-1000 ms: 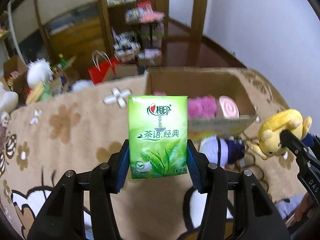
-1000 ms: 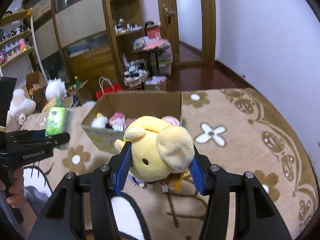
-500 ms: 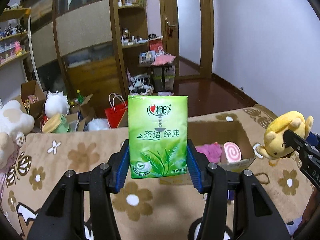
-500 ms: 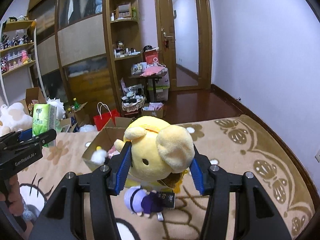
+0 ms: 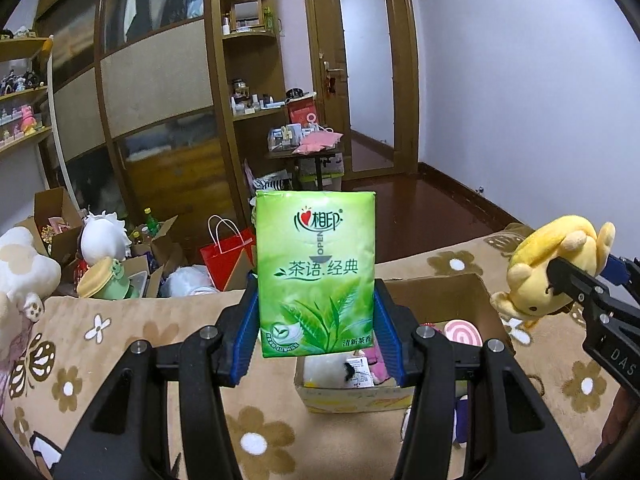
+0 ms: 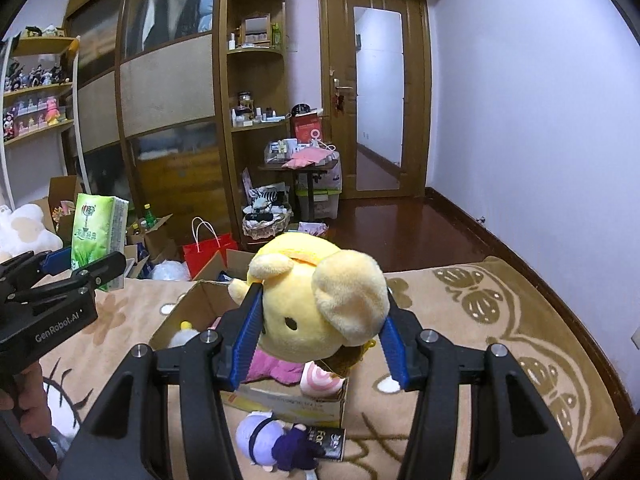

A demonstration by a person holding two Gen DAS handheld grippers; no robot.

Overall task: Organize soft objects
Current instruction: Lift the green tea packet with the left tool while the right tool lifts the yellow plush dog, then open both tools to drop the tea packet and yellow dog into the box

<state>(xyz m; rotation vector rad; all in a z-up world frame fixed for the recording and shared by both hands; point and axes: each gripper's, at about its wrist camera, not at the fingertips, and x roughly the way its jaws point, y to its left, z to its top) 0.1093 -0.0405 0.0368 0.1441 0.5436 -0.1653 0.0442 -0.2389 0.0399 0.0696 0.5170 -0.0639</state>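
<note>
My left gripper (image 5: 316,340) is shut on a green tissue pack (image 5: 316,272), held upright in the air above the near side of an open cardboard box (image 5: 452,296). The pack also shows in the right wrist view (image 6: 100,232). My right gripper (image 6: 320,340) is shut on a yellow plush toy (image 6: 320,300), held above the box (image 6: 180,316); the plush also shows in the left wrist view (image 5: 548,268). The box holds a pink plush (image 6: 268,364), a pink swirl item (image 5: 462,334) and a white plush (image 5: 324,372).
A purple doll (image 6: 280,440) lies on the beige flowered rug (image 6: 500,320) in front of the box. Beyond the rug stand a red bag (image 5: 224,256), open cartons with plush toys (image 5: 100,236), a cluttered small table (image 5: 308,148) and wooden shelves.
Both grippers have risen with their loads and tilted up, so the room fills more of each view. The box now sits lower and closer under both grippers.
</note>
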